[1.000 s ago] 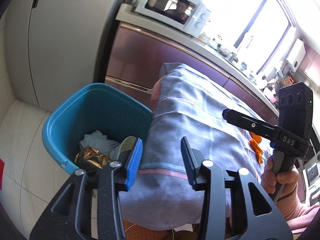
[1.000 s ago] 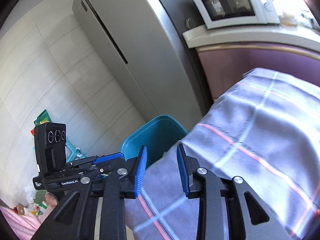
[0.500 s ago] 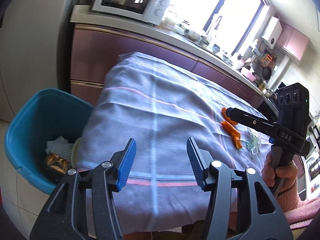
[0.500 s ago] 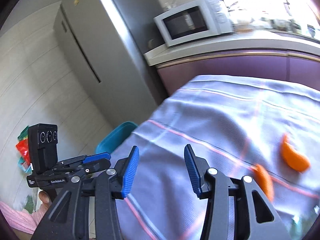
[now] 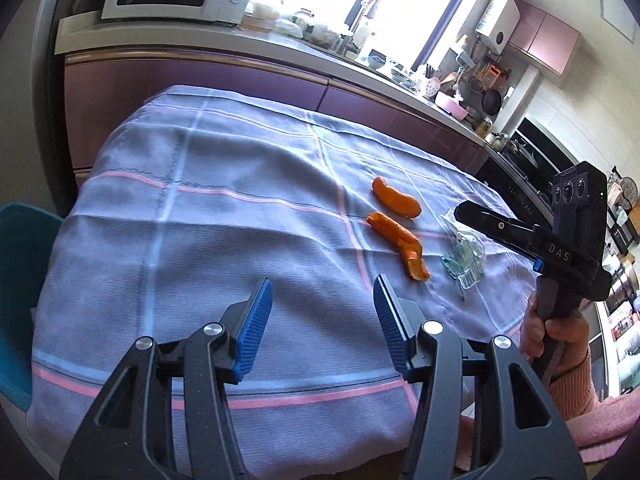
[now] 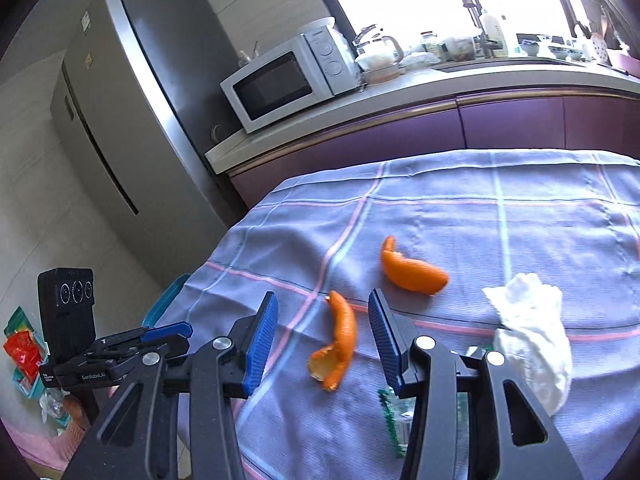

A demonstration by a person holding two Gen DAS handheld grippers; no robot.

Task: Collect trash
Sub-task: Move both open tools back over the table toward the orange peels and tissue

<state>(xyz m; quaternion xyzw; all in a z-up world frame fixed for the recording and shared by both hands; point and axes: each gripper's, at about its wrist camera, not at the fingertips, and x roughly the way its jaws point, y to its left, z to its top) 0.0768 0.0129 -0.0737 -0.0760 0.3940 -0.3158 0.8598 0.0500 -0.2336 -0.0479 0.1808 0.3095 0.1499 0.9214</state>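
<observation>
Left gripper [image 5: 322,316] and right gripper [image 6: 322,334] both spread, nothing pinched, above the checked cloth [image 5: 208,216]. Two orange peels [image 6: 338,344] [image 6: 412,274] lie at 12 to 1 o'clock of the right gripper, white tissue [image 6: 532,332] at 3, clear wrapper [image 5: 464,258] beside the peels. Blue bin [image 5: 18,264] at 9 o'clock, past the cloth edge.

Two orange peels [image 6: 340,340] and a crumpled tissue [image 6: 532,336] lie on the checked cloth [image 6: 520,216].
</observation>
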